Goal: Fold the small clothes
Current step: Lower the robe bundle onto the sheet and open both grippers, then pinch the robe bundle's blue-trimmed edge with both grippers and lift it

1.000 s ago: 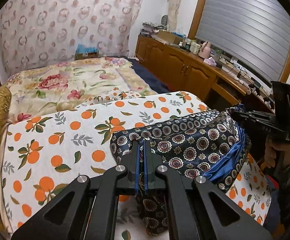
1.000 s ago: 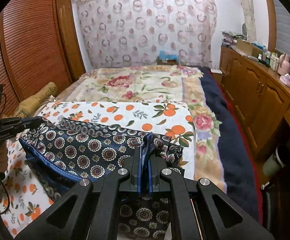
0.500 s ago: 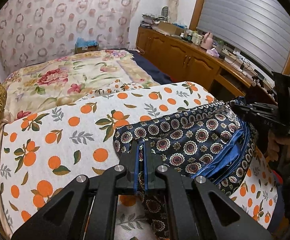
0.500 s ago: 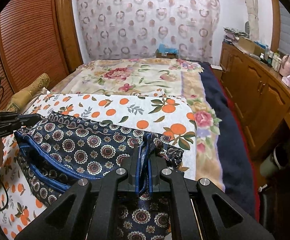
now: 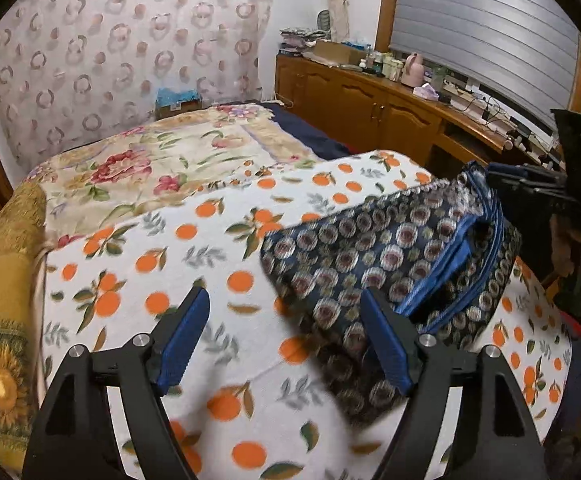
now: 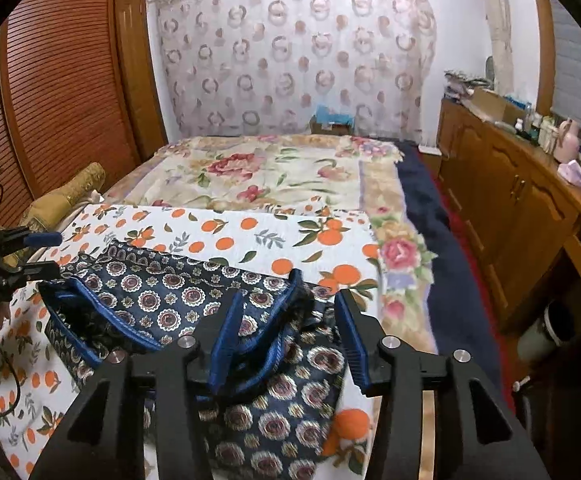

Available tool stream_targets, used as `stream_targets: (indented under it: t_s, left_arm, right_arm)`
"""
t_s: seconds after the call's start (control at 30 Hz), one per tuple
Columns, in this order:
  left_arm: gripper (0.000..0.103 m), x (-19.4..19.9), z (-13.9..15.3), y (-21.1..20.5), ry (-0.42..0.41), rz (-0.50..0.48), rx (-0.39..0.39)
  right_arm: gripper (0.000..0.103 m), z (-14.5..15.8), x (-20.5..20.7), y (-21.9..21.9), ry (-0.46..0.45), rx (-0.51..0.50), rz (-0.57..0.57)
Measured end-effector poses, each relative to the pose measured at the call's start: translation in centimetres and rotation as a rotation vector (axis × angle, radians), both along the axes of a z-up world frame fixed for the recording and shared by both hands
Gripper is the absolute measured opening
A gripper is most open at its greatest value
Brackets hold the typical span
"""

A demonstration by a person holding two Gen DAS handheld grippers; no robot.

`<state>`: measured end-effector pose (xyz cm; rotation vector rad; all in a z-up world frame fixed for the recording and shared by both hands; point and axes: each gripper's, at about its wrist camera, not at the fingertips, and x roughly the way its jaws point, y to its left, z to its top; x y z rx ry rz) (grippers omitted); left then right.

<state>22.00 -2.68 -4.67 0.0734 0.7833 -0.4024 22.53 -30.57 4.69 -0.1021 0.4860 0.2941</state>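
Shorts (image 6: 178, 300) lie crosswise on the blanket (image 6: 250, 236).

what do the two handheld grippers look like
Both the left gripper and the right gripper share one design: black angular linkage arms with triangular cut-outs, silver round pivot bolts, and two fingers faced with blue ribbed pads.

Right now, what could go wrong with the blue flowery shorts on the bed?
The right tool is opening with the shorts' blue trim between its pads, so cloth may snag and lift when it pulls away. The left tool is opening too, one pad overlapping the shorts' edge. Loose layers look bunched, so the fold might slump open.
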Motion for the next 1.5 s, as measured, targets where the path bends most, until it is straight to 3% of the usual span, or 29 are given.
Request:
stream_targets:
  t_s: [0.3, 0.67, 0.87, 1.13, 1.4, 1.5]
  left_arm:
    - [0.078, -1.7, -2.6, 1.2, 0.083, -0.01, 0.039]
    - [0.078, 0.8, -2.9, -1.7, 0.086, -0.048, 0.074]
    - [0.078, 4.0, -1.8, -2.2, 0.06, -0.018, 0.068]
    - [0.078, 8.1, -1.8, -0.9, 0.043, 0.099, 0.063]
    - [0.078, 8.3, -3.2, -0.7, 0.108, 0.069, -0.014]
    - [0.078, 8.1, -3.4, -1.1, 0.127, 0.044, -0.037]
  right_arm:
    - [0.051, -2.3, -2.6, -1.3, 0.062, -0.087, -0.02]
    - [0.051, -1.9, 1.6, 1.2, 0.068, -0.146, 0.04]
    - [0.051, -1.7, 4.3, 0.3, 0.061, -0.119, 0.069]
    - [0.051, -2.3, 6.1, -2.8, 0.083, -0.066, -0.11]
    - [0.051, -1.9, 4.2, -2.5, 0.092, 0.014, -0.048]
    - [0.061, -2.0, 3.6, -2.3, 0.088, 0.02, -0.028]
